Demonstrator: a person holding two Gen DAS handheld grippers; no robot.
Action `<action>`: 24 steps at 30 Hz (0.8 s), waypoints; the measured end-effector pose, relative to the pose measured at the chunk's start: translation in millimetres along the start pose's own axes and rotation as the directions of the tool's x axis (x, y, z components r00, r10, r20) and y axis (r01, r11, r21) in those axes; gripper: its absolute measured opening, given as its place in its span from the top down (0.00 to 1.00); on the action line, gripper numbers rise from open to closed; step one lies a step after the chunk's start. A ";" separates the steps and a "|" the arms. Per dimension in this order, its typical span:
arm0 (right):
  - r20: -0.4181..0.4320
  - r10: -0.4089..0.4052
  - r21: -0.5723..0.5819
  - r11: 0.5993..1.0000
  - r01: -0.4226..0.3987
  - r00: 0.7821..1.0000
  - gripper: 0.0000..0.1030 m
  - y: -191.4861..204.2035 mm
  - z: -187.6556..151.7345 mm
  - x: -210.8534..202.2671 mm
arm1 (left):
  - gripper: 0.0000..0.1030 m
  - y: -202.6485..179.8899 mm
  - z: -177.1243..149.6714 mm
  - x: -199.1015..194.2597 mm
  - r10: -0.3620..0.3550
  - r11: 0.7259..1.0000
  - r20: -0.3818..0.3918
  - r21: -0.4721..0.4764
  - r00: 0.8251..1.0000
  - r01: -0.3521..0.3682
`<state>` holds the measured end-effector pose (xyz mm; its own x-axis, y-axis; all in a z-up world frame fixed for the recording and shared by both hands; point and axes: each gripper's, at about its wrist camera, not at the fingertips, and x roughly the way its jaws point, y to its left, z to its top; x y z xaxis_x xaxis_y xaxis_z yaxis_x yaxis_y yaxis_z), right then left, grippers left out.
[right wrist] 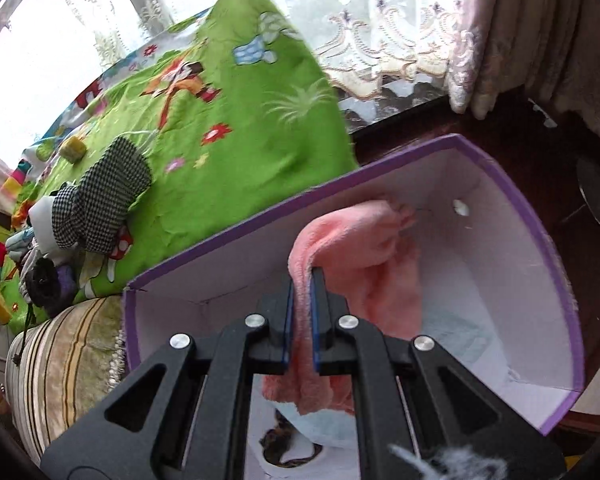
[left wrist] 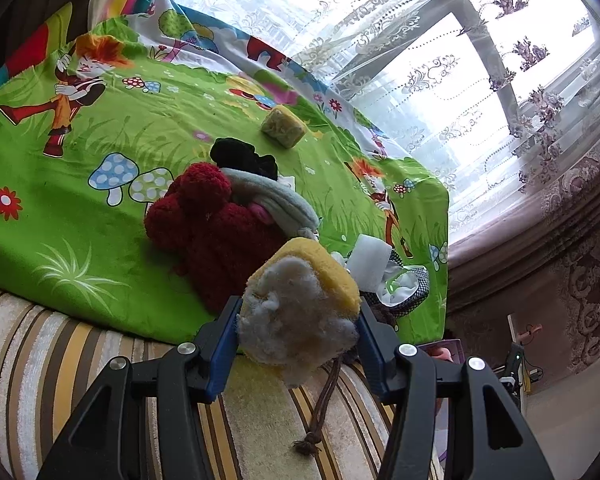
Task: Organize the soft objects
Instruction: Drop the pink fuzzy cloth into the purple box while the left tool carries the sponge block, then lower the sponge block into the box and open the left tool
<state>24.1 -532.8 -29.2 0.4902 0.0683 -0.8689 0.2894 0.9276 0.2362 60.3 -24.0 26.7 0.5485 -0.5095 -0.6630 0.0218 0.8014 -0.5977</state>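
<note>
My left gripper (left wrist: 298,314) is shut on a yellow sponge (left wrist: 300,304) with a frayed white face, held above the striped sofa edge. Behind it a pile of soft things lies on the green cartoon sheet (left wrist: 100,200): a dark red knitted piece (left wrist: 204,224), a grey sock (left wrist: 276,200), a black cloth (left wrist: 240,156) and a white foam block (left wrist: 370,258). My right gripper (right wrist: 302,276) is shut on a pink fluffy cloth (right wrist: 364,248), hanging inside the purple-rimmed white box (right wrist: 556,280). A pale blue cloth (right wrist: 456,336) lies on the box floor.
A small yellow-green sponge (left wrist: 282,130) sits alone farther back on the sheet. A black-and-white checked cloth (right wrist: 104,196) lies on the sheet left of the box. The striped sofa cushion (right wrist: 60,360) borders the box; lace curtains (left wrist: 460,80) and a window stand behind.
</note>
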 end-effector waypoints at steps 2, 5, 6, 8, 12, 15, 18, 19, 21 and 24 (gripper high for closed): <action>-0.032 0.052 -0.028 0.998 -0.053 0.998 0.89 18.8 1.4 15.7 | 0.47 -2.3 -0.5 -0.6 -0.001 1.000 0.000 0.003 1.000 0.001; -0.064 0.149 -0.059 0.986 -0.153 0.987 0.71 37.1 0.2 27.2 | 0.47 -7.7 -2.2 -0.3 -0.004 1.000 -0.005 0.017 1.000 0.004; -0.067 0.163 -0.063 0.984 -0.168 0.984 0.59 39.5 -1.0 27.5 | 0.47 -10.0 -2.8 0.9 -0.007 1.000 -0.010 0.023 1.000 0.007; -0.054 0.155 -0.062 0.986 -0.158 0.987 0.45 38.3 -3.0 22.9 | 0.47 -17.7 -4.7 3.4 -0.012 0.999 -0.020 0.042 1.000 0.012; 0.016 0.106 -0.045 0.993 -0.105 0.994 0.38 17.0 -6.5 -4.2 | 0.47 -41.2 -10.8 11.4 -0.037 0.994 -0.050 0.098 0.998 0.042; 0.065 0.021 -0.020 1.000 -0.019 0.998 0.35 -6.5 -9.3 -25.8 | 0.47 -66.7 -18.4 20.1 -0.065 0.986 -0.084 0.151 0.994 0.077; 0.088 -0.040 0.000 0.999 0.040 0.995 0.34 -26.3 -16.8 -42.0 | 0.47 -97.5 -30.9 31.5 -0.089 0.970 -0.131 0.214 0.987 0.116; 0.094 -0.059 0.006 0.998 0.059 0.994 0.34 -32.2 -20.0 -46.8 | 0.47 -108.6 -35.6 36.2 -0.096 0.963 -0.150 0.235 0.984 0.130; 0.104 -0.090 0.013 0.996 0.089 0.990 0.33 -43.3 -22.8 -53.6 | 0.47 -132.2 -47.6 46.1 -0.108 0.947 -0.191 0.280 0.976 0.160; 0.116 -0.117 0.027 0.993 0.114 0.986 0.32 -59.1 -29.4 -63.4 | 0.47 -165.6 -68.5 60.8 -0.116 0.915 -0.259 0.347 0.959 0.205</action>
<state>-48.2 -581.2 -0.9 0.5452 -0.0837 -0.8341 0.3660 0.9189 0.1470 32.8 -209.2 54.6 0.3073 -0.6628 -0.6829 0.4227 0.7380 -0.5260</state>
